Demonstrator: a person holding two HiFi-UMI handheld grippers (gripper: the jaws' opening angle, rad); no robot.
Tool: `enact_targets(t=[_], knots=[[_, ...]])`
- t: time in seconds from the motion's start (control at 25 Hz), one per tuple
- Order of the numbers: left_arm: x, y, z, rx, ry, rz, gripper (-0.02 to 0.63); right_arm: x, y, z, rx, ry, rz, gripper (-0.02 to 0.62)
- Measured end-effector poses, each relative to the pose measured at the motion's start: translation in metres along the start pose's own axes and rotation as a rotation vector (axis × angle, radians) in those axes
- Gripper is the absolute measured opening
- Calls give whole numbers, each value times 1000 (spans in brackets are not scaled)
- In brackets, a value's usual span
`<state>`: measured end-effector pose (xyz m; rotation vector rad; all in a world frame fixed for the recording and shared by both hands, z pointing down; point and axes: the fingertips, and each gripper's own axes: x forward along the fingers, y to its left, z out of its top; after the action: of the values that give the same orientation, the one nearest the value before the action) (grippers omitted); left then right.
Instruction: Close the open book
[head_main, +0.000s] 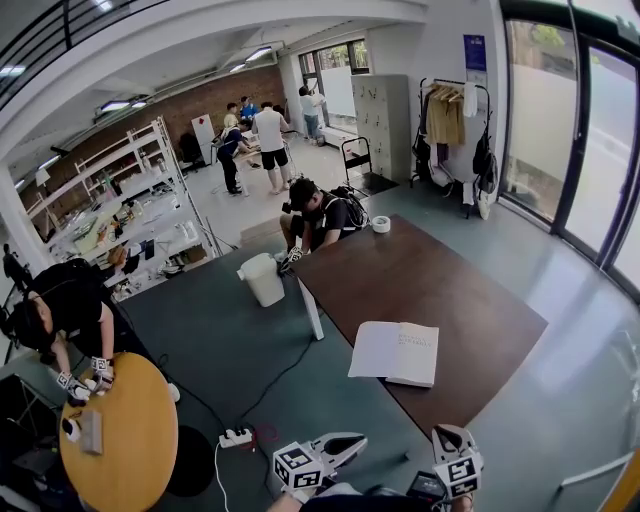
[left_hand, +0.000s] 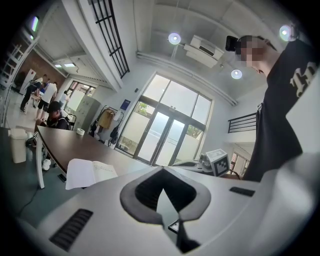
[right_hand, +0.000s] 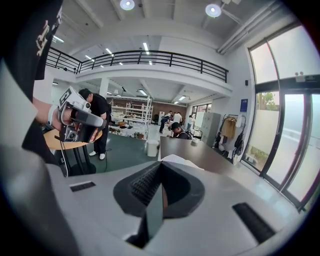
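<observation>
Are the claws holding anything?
Nothing. The left claw and right claw are both shut and empty; the open book lies on the table, apart from them.

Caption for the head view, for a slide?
Open book lying on a brown table, left gripper and right gripper shut and short of it.

You have bright daylight from the tall windows, plus round ceiling lamps that flare in both gripper views. Lines bow at every edge, and the gripper views' corners go black.

Probably a workshop-like lab hall; white shelving racks, long brown table, mezzanine railing
</observation>
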<state>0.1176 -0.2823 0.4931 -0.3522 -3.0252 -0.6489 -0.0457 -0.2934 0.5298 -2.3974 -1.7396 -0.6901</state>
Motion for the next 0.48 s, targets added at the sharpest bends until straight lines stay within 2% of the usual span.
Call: enact_targets(t=[0.24,0.48], knots=[[-2,4,-2,-17,-12,13,3,8,3,8,-34,1,24,-12],[-15,14,-18,-71,-20,53,2,14,15,9,-67,41,62,-12]])
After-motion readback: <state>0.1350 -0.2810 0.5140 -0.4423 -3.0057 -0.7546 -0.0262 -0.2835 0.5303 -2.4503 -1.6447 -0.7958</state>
